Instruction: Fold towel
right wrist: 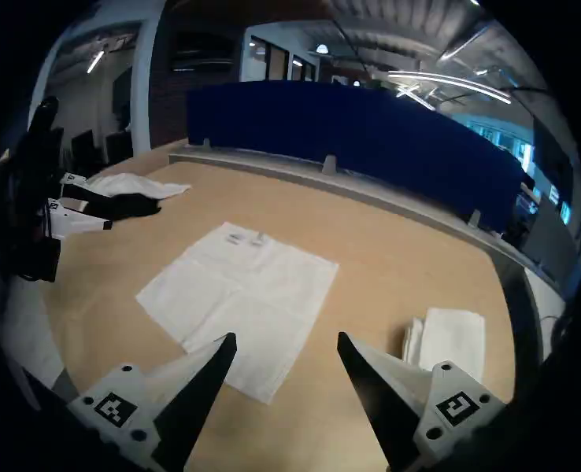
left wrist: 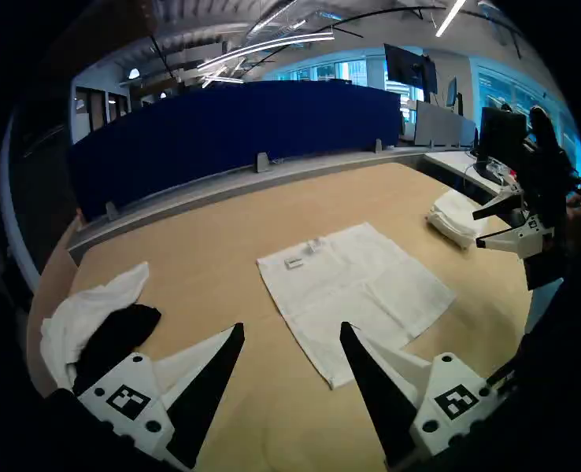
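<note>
lying flat, spread on the table (left wrist: 212, 236), white towel (left wrist: 353, 291): judged soft, light, limp, likely to sag when lifted. left gripper (left wrist: 290, 326) and right gripper (right wrist: 286, 337) both spread wide, holding nothing, near it. recommended hold: pinch two adjacent corners.

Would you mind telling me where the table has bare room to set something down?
The widest free patch is the light wooden tabletop between the flat white towel and the blue fabric divider. A smaller gap lies between that towel and the stack of folded white towels. The left end is crowded by a crumpled white and black cloth pile.
</note>
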A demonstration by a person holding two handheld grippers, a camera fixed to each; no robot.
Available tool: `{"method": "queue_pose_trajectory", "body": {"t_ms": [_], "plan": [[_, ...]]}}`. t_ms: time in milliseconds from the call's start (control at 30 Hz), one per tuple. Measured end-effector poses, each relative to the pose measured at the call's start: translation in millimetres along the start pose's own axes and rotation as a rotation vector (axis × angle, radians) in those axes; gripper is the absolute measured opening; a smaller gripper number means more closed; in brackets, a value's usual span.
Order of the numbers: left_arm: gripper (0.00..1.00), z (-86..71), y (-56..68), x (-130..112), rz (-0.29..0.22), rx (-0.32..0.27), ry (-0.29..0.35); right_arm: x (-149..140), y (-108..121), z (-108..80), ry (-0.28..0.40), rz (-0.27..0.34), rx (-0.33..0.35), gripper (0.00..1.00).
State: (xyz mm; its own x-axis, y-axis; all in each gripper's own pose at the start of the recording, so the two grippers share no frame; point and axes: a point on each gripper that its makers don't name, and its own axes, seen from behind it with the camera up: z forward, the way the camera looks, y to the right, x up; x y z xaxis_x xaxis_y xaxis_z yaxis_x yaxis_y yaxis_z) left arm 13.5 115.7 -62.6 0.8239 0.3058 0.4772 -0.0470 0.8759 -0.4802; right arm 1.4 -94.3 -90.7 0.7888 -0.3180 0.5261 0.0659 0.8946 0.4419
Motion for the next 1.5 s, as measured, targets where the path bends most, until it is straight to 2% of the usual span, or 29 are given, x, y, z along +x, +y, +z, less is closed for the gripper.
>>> {"method": "queue_pose_trajectory", "body": {"t_ms": [267,467,700,967,1100,1300,1367,1500], "plan": [[0.9,28.4,24.1,-48,0.026,-0.057,-0.095,-39,-13,23.1,-0.073,-0.022,0.043,1.0],[0.9,44.1,36.2,-77,0.037,-0.087,-0.154,-66,-18,36.1,-0.124,-0.03,0.058,1.0],[0.9,55.3,46.2,-98,0.056,-0.116,-0.203,-95,-22,47.2,-0.177,-0.036,0.076,0.99],[0.9,61.1,52.2,-111,0.068,-0.136,-0.243,-109,-22,54.1,-0.201,-0.013,0.082,0.97],[0.87,63.9,56.2,-116,0.079,-0.149,-0.256,-116,-25,54.4,-0.218,-0.014,0.095,0.92],[0.76,61.9,60.0,-122,0.099,-0.156,-0.285,-124,-28,52.2,-0.234,-0.016,0.106,0.81],[0.69,61.5,62.1,-124,0.099,-0.158,-0.29,-126,-29,51.6,-0.239,-0.017,0.109,0.77],[0.64,62.0,64.1,-125,0.092,-0.159,-0.293,-130,-29,51.8,-0.252,-0.017,0.113,0.67]]}}
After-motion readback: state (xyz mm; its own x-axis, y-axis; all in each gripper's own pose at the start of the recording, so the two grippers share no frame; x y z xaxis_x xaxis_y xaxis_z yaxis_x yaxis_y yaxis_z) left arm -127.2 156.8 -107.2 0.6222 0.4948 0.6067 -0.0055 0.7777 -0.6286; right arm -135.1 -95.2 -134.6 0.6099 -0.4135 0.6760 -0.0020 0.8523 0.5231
